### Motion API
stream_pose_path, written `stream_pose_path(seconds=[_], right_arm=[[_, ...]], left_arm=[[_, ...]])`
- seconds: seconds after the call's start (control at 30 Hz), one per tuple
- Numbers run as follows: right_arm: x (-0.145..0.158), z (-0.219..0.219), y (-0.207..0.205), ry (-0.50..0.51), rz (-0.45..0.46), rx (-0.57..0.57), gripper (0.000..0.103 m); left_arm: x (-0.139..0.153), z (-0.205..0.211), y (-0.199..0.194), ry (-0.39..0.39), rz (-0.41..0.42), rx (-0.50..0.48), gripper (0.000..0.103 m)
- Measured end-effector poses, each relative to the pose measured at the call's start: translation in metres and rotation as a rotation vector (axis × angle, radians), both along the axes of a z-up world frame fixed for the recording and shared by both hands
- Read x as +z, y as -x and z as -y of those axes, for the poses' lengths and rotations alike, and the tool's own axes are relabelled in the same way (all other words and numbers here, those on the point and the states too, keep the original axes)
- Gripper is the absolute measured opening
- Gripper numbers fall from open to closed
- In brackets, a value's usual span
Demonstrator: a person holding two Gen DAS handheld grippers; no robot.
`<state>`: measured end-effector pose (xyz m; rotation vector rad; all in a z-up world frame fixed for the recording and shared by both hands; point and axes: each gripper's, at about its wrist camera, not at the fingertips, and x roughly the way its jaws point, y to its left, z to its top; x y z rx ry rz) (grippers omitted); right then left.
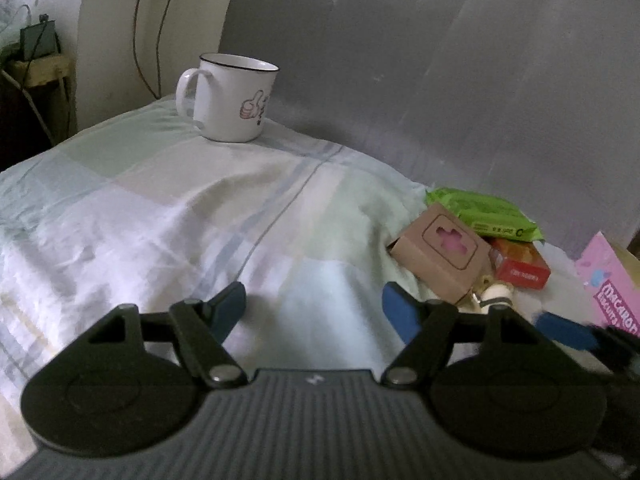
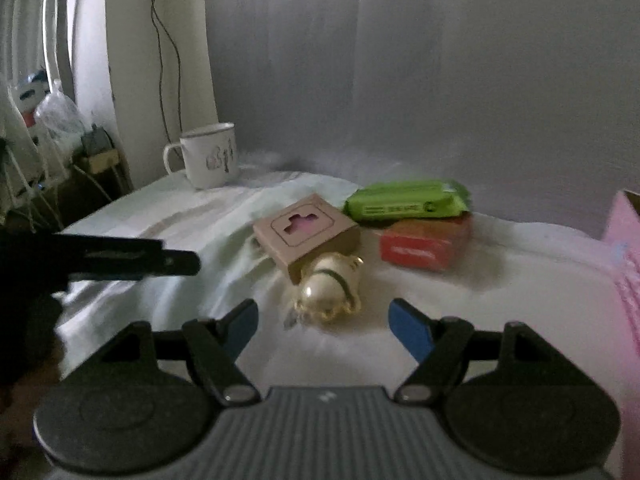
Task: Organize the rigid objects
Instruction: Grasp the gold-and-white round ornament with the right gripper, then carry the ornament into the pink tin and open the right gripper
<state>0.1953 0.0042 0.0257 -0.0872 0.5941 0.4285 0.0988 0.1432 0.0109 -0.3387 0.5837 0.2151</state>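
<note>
My left hand-held gripper spread over bare bed sheet, my right hand-held gripper spread, empty, near gold figurine under cardboard box, mug far back

Dim, soft daylight from the left, grainy fisheye views with dark vignetted corners, motion blur smearing the right-wrist view, bowed edges.

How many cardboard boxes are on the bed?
2 fully seen: tan cardboard box with pink cutout resting on the gold figurine; red-orange box under the green packet. The pink box at right is cut off.
</note>
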Motion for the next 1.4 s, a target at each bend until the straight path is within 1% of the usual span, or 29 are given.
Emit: stream_pose_path(seconds=[0.03,0.1,0.13,0.17,0.2,0.27,0.33,0.47,0.57,0.67,0.73,0.8,0.83,0.87,0.9,0.93,1.0,1.03,1.07,1.13,1.2,1.27,1.33,1.37,1.4], right_arm=[[-0.003,-0.005,-0.008,0.013,-0.008,-0.002,0.074],[-0.010,-0.013,-0.025,0.020,-0.043,-0.011,0.068],[-0.012,-0.014,-0.033,0.011,-0.073,-0.012,0.058],[-0.013,-0.014,-0.036,-0.002,-0.083,-0.011,0.047],[-0.013,-0.013,-0.035,-0.001,-0.077,-0.010,0.043],[-0.013,-0.009,-0.029,0.002,-0.075,0.002,0.043],[-0.013,0.000,-0.017,-0.008,-0.076,0.010,0.043],[-0.010,0.021,0.018,-0.008,-0.082,0.033,0.043],[-0.008,0.042,0.057,-0.004,-0.080,0.050,0.043],[-0.007,0.064,0.096,0.027,-0.060,0.053,0.043],[-0.007,0.081,0.118,0.033,-0.041,0.035,0.043],[-0.006,0.095,0.133,0.027,-0.040,0.011,0.043],[-0.006,0.103,0.141,0.022,-0.037,-0.002,0.043],[-0.006,0.110,0.147,0.017,-0.033,-0.011,0.043],[-0.006,0.116,0.154,0.012,-0.026,-0.020,0.043],[-0.005,0.123,0.160,0.009,-0.020,-0.032,0.043],[-0.004,0.132,0.170,0.001,-0.012,-0.052,0.043],[-0.004,0.138,0.173,-0.003,-0.010,-0.068,0.043],[-0.004,0.147,0.177,-0.019,-0.008,-0.082,0.043],[-0.004,0.163,0.184,-0.069,-0.010,-0.120,0.043],[-0.004,0.178,0.195,-0.115,0.008,-0.156,0.043],[0.001,0.192,0.207,-0.142,0.066,-0.196,0.041],[0.010,0.206,0.218,-0.140,0.151,-0.233,0.039],[0.016,0.212,0.220,-0.139,0.187,-0.251,0.036],[0.022,0.219,0.221,-0.133,0.226,-0.278,0.034]], left_arm=[[-0.001,0.000,-0.001,-0.004,0.000,-0.009,0.077],[-0.001,0.002,-0.003,-0.015,0.003,-0.032,0.077],[-0.001,0.004,-0.003,-0.018,0.007,-0.046,0.077],[-0.001,0.006,-0.003,-0.017,0.013,-0.066,0.077],[0.000,0.008,-0.002,-0.011,0.020,-0.093,0.077],[0.001,0.013,-0.001,-0.001,0.038,-0.148,0.077],[0.001,0.018,0.001,0.018,0.053,-0.222,0.077],[0.000,0.034,0.006,0.143,0.053,-0.467,0.077],[0.005,0.063,0.018,0.174,0.044,-0.649,0.077],[0.008,0.100,0.031,0.184,0.015,-0.777,0.077],[0.005,0.128,0.037,0.206,-0.022,-0.841,0.078],[-0.001,0.156,0.040,0.208,-0.067,-0.878,0.078],[-0.002,0.167,0.042,0.192,-0.073,-0.880,0.078],[-0.001,0.179,0.047,0.146,-0.058,-0.872,0.078],[-0.001,0.191,0.049,0.109,-0.062,-0.874,0.078],[0.000,0.200,0.051,0.085,-0.060,-0.874,0.077],[0.001,0.212,0.052,0.104,-0.075,-0.921,0.056],[0.002,0.217,0.051,0.118,-0.086,-0.946,0.051],[0.002,0.226,0.050,0.122,-0.098,-0.967,0.048],[0.007,0.246,0.052,0.089,-0.085,-0.988,0.048],[0.017,0.260,0.054,0.072,-0.063,-1.011,0.048],[0.031,0.273,0.054,0.071,-0.034,-1.047,0.046],[0.049,0.287,0.048,0.061,0.013,-1.079,0.046],[0.056,0.295,0.045,0.059,0.031,-1.089,0.045],[0.063,0.303,0.041,0.053,0.045,-1.094,0.045]])
